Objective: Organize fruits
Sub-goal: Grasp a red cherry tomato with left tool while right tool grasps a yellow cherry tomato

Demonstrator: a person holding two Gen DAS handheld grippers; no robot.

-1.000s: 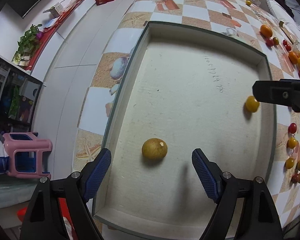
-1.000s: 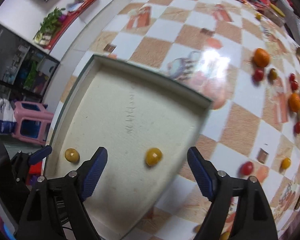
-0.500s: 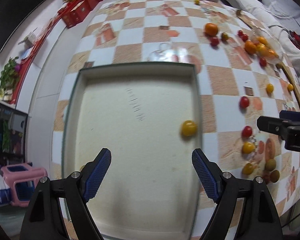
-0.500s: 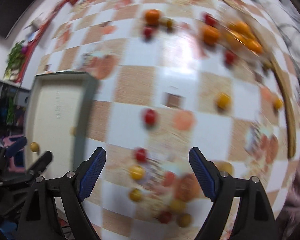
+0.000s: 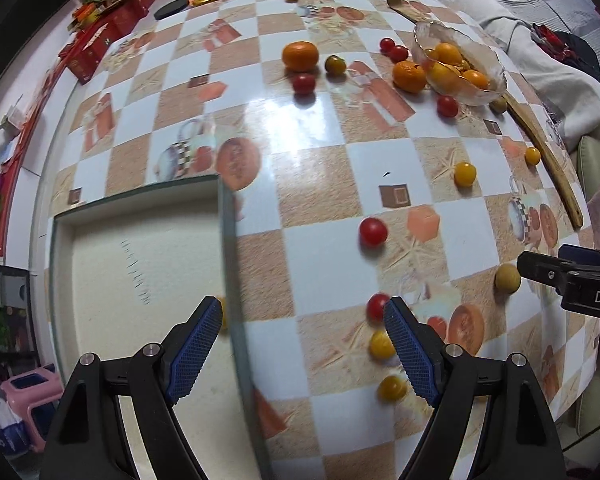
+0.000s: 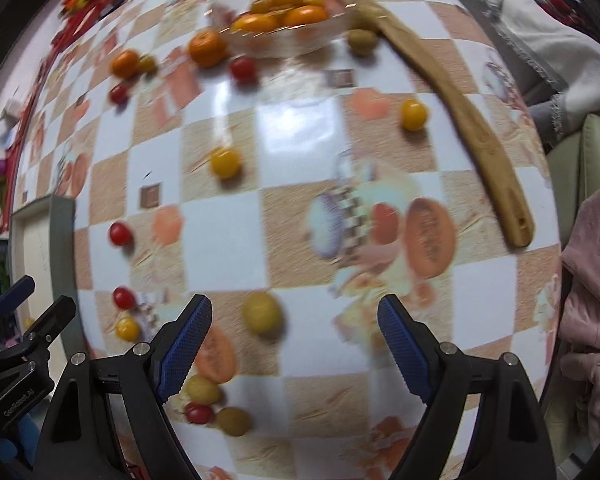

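I see my left gripper (image 5: 304,320) spread wide, empty, straddling the tray (image 5: 225,240) rim. My right gripper (image 6: 294,320) gapes, empty, with a yellow-green fruit (image 6: 262,313) between its fingers beyond the tray.

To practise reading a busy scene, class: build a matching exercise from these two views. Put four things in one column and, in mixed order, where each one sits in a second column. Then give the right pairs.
Things
1. glass bowl
2. wooden spoon
3. tray
4. pale round fruit

Places
A. on the table just ahead of the open right gripper
B. at the table's left edge, partly under the open left gripper
C. holding oranges at the far side
D. lying along the table's right edge

Pairs: 1-C, 2-D, 3-B, 4-A
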